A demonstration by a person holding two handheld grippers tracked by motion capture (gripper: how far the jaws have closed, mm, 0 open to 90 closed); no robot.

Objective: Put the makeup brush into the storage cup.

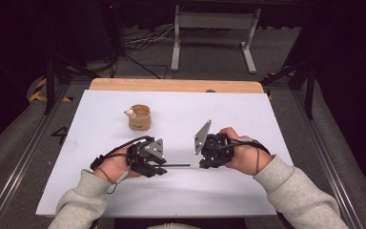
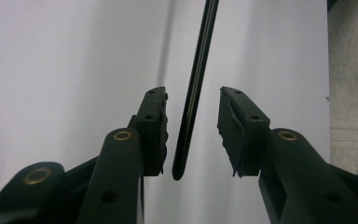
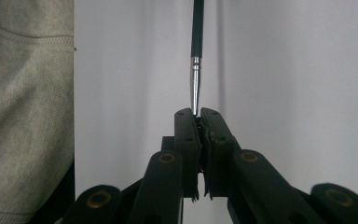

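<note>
**Kid:** Paintbrush [image 1: 178, 165]! Where is it?

**Helper:** It hangs level just above the white table [image 1: 248, 191], between the two grippers. The right gripper [image 1: 201, 165] has its jaws squeezed tight on the shiny metal end. In the right gripper view, the black handle [image 3: 197, 28] runs away from the jaws.

**Kid:** And the left gripper [image 1: 162, 168]?

**Helper:** Its jaws stand apart. The round handle tip [image 2: 179, 170] sits between them, but the pads are not touching it.

**Kid:** What else is on the table?

**Helper:** A small wooden cup [image 1: 140, 117] stands farther back, well away from the hands. Something small and pale sits at its rim.

**Kid:** What about the room?

**Helper:** It is dark. A wooden edge [image 1: 171, 85] shows behind the white sheet. Grey carpet [image 1: 209, 57] lies beyond, with black cables [image 1: 143, 40] and a white metal stand [image 1: 214, 21].
</note>
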